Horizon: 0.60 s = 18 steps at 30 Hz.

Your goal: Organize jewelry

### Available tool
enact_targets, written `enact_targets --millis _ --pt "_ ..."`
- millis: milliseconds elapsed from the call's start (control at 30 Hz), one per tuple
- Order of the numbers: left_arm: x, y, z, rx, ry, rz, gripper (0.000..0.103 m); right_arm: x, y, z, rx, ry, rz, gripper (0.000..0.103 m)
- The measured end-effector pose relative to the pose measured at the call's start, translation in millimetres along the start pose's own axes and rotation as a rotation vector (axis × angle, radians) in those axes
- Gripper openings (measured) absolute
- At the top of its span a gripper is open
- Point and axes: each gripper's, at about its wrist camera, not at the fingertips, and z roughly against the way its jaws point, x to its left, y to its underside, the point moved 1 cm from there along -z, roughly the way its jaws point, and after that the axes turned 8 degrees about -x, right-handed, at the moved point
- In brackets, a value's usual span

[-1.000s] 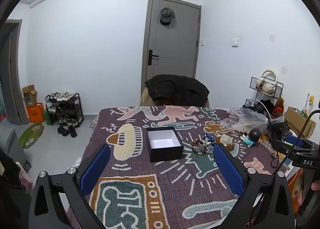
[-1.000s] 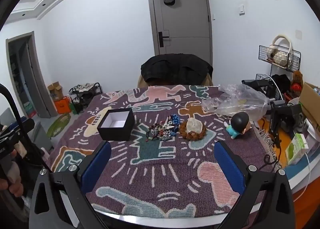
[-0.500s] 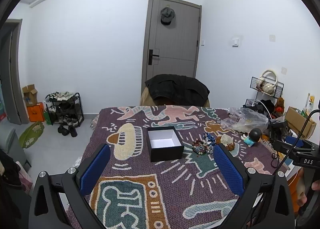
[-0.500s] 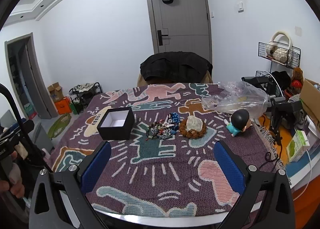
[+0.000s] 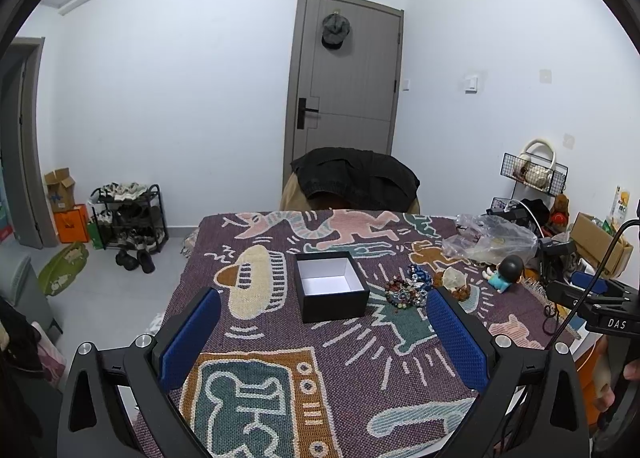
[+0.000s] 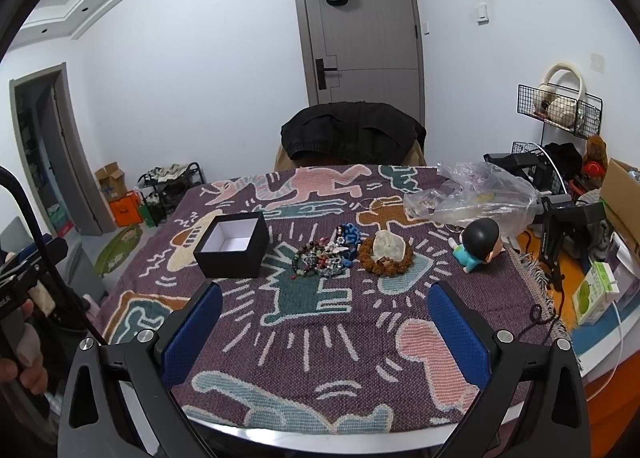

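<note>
Left gripper (image 5: 323, 332) spread wide, nothing between its blue pads; right gripper (image 6: 325, 328) likewise, both hovering over the near edge of the patterned woven tablecloth (image 6: 328, 322). Square black box with white lining (image 6: 233, 244) sits open, nothing inside. Pile of mixed beaded bracelets (image 6: 326, 254) lies just right of the box, loose on the cloth. Brown bead ring around a pale shell-like piece (image 6: 385, 252) beside that, then a black-haired toy figure (image 6: 478, 242) and crumpled clear plastic bag (image 6: 472, 193). Nothing blocks box or pile. Only the right view shows the green carton (image 6: 594, 292).
</note>
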Motion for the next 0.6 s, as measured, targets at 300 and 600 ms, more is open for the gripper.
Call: enact_targets --millis 300,600 --pt "0.9 -0.3 -0.1 0.000 0.000 0.000 0.103 -0.1 -1.4 0.4 -0.002 0.008 -0.001 0.103" --pt "1.0 -0.2 -2.5 0.004 0.002 -0.007 0.103 -2.0 -2.4 1.5 -0.007 0.019 0.001 0.103"
